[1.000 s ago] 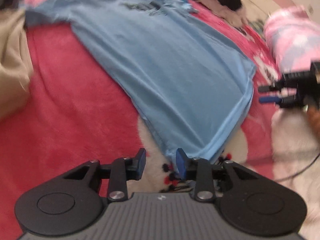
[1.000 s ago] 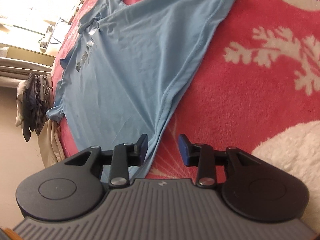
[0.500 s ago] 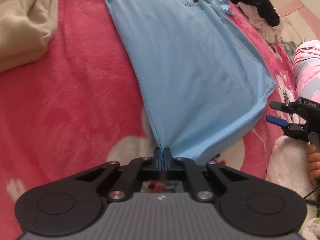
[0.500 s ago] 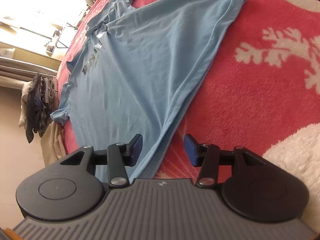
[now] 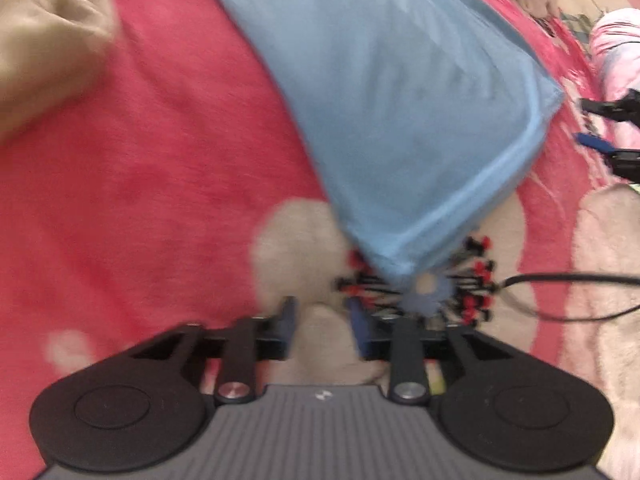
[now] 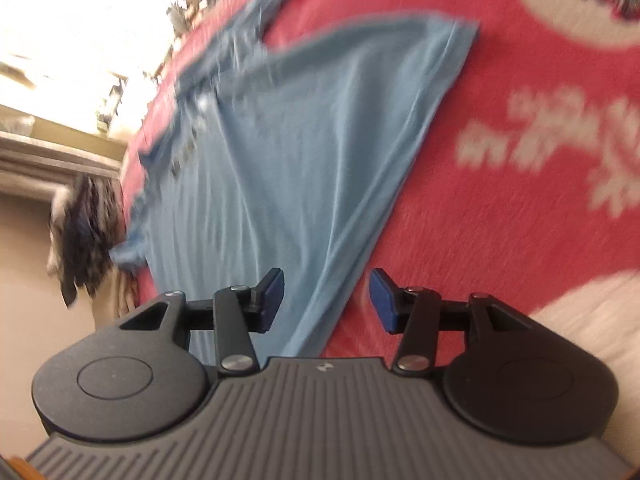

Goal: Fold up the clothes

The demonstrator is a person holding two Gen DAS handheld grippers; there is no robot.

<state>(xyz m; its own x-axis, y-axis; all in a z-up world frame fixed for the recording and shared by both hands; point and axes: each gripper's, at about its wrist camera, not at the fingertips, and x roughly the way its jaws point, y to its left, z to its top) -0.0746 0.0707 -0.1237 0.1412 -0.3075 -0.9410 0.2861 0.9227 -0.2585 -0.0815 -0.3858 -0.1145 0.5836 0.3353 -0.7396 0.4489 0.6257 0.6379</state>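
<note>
Black plastic tongs, both pairs, blue rubber pads on the inner faces of the fingers. Left gripper [image 5: 323, 327] is tipped steeply down toward the bedding. Its jaws have just been opening and now stand apart, with nothing between them (only a pale patch of the blanket shows through the gap). Right gripper [image 6: 326, 300] points down at a shallower slant across the bed, jaws parted a little wider than the left pair's, pads not pressing on anything.

Blue T-shirt [image 5: 400, 92], thin smooth knit with a stitched hem, lies spread on the red fleece blanket [image 5: 132, 184]. The blanket is plush, with cream patches and a small red-and-black printed motif. Both views are motion-blurred.

Position relative to the left tongs: the shirt's hem corner sits just ahead of the right-hand fingertip, slightly to the right, apart from both pads. The cloth widens away from the tongs.

Position relative to the right tongs: the shirt's [image 6: 288, 168] side edge runs back through the gap between the fingers and under the gripper body, nearer the left-hand finger (whether it brushes that pad I cannot tell). A sleeve and the collar end lie far ahead.

Beige cloth [image 5: 48, 40] is bunched far ahead-left of the left tongs. A black cable [image 5: 568, 280] crosses the blanket to their right.
</note>
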